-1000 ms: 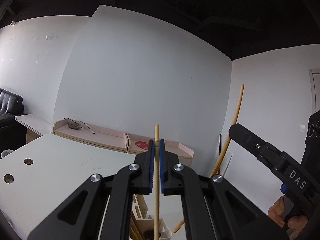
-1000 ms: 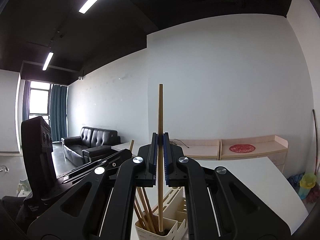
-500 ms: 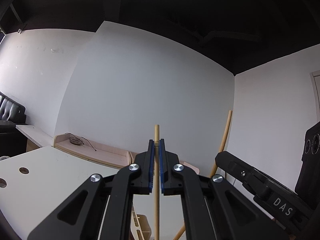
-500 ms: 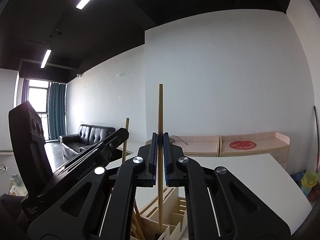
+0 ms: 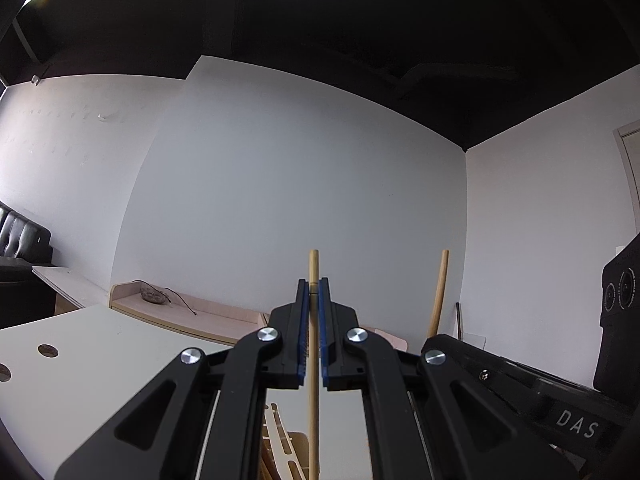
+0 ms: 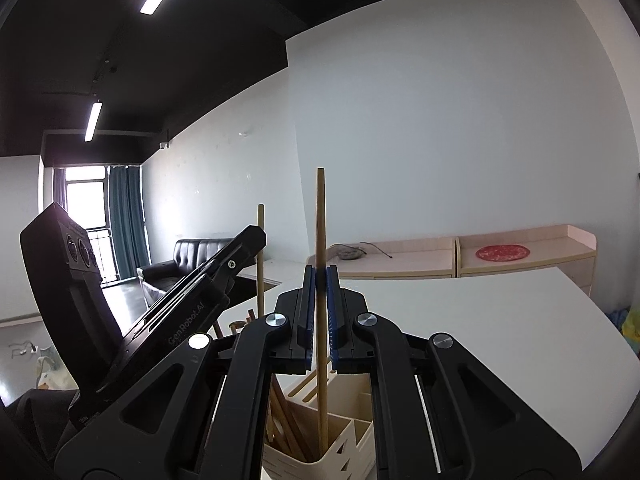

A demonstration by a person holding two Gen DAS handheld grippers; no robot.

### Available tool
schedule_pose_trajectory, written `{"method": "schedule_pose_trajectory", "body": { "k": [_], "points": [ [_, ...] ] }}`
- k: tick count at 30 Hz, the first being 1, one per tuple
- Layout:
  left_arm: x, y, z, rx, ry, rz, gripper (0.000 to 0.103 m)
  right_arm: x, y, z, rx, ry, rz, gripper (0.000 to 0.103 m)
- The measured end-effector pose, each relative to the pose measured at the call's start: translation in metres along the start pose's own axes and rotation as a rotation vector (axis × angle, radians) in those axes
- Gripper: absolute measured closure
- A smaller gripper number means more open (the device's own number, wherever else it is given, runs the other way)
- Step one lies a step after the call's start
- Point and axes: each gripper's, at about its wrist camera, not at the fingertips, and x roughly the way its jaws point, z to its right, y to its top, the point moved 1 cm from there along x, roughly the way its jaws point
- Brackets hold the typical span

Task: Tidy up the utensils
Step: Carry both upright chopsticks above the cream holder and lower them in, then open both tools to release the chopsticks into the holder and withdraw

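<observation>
My left gripper (image 5: 314,286) is shut on a wooden chopstick (image 5: 313,420) that stands upright between its blue pads. My right gripper (image 6: 320,274) is shut on a second wooden chopstick (image 6: 321,220), also upright; its lower end reaches into a cream utensil holder (image 6: 332,444) that holds several other wooden sticks. The left gripper and its chopstick (image 6: 260,256) show at the left of the right wrist view. The right gripper's chopstick (image 5: 439,292) shows at the right of the left wrist view. The holder (image 5: 286,452) is partly visible low in the left wrist view.
A white table (image 6: 500,320) carries the holder; two round holes (image 5: 47,350) sit at its left part. Low pink cabinets (image 6: 520,256) line the far wall, with a red disc (image 6: 502,252) on top. A black sofa (image 6: 188,256) stands at the far left.
Both grippers tilted and shifted while holding their chopsticks. The right gripper's chopstick end now sits lower, inside the holder. The two grippers have come closer together.
</observation>
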Motion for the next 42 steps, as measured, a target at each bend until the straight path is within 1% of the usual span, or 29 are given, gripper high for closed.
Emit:
{"method": "schedule_pose_trajectory", "body": {
  "k": [5, 7, 9, 11, 13, 19, 23, 27, 31, 34, 38, 42],
  "points": [
    [-0.004, -0.005, 0.001, 0.035, -0.018, -0.005, 0.099, 0.003, -0.008, 0.002, -0.004, -0.003, -0.029, 0.098],
    [-0.006, -0.007, 0.003, 0.053, -0.024, -0.019, 0.099, 0.003, -0.011, 0.002, 0.002, -0.003, -0.043, 0.098],
    [-0.009, -0.01, 0.005, 0.085, -0.029, -0.023, 0.099, 0.004, -0.015, 0.003, 0.01, -0.008, -0.054, 0.098],
    [-0.012, -0.012, 0.007, 0.114, -0.023, -0.02, 0.099, 0.005, -0.016, 0.002, 0.015, -0.008, -0.066, 0.098],
    [-0.013, -0.014, 0.008, 0.137, 0.0, -0.038, 0.099, 0.007, -0.019, 0.003, 0.019, -0.002, -0.084, 0.098],
    [-0.018, -0.022, 0.01, 0.18, 0.011, -0.12, 0.099, 0.01, -0.025, 0.006, 0.044, -0.009, -0.116, 0.098],
    [-0.023, -0.025, 0.01, 0.185, 0.012, -0.158, 0.099, 0.01, -0.027, 0.009, 0.063, -0.013, -0.136, 0.097],
    [-0.028, -0.027, 0.008, 0.188, 0.009, -0.212, 0.098, 0.008, -0.025, 0.008, 0.079, -0.011, -0.149, 0.097],
    [-0.031, -0.031, 0.005, 0.188, 0.013, -0.259, 0.098, 0.007, -0.024, 0.0, 0.039, -0.024, -0.152, 0.097],
    [-0.032, -0.033, 0.003, 0.174, 0.011, -0.304, 0.098, 0.01, -0.021, -0.008, -0.005, -0.051, -0.162, 0.097],
    [-0.033, -0.033, 0.002, 0.175, 0.016, -0.345, 0.098, 0.015, -0.022, -0.008, -0.011, -0.073, -0.177, 0.093],
    [-0.031, -0.035, -0.001, 0.165, 0.016, -0.406, 0.098, 0.018, -0.024, -0.007, -0.023, -0.087, -0.187, 0.093]
  ]
}}
